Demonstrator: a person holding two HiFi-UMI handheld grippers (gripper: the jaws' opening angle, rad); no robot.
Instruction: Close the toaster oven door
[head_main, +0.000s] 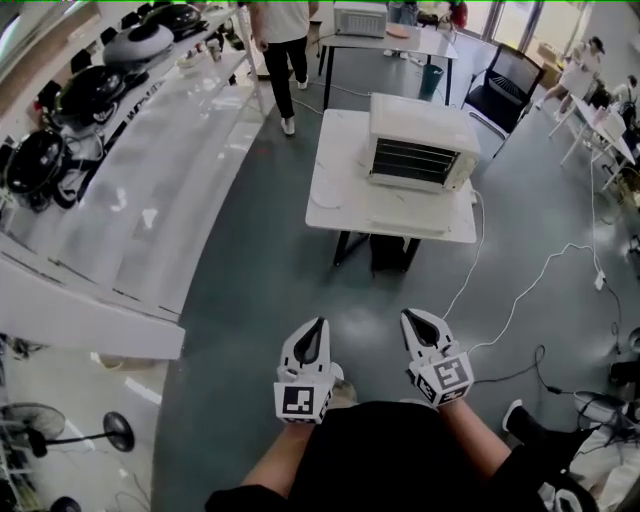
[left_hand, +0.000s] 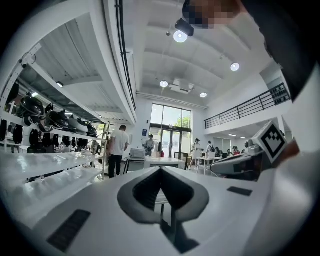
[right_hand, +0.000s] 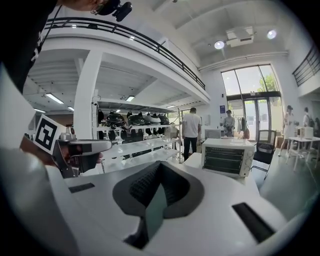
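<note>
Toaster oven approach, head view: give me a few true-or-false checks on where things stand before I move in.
1. The toaster oven stands on a white table. True.
2. The left tongs touch the oven. False: they hover over the floor, well short of the table.
3. The left tongs and the right tongs are both shut with nothing between them. True.
4. A white cable runs down from the table's right side onto the floor. True.
5. Nobody else is in the room. False: a person stands beyond the table.
</note>
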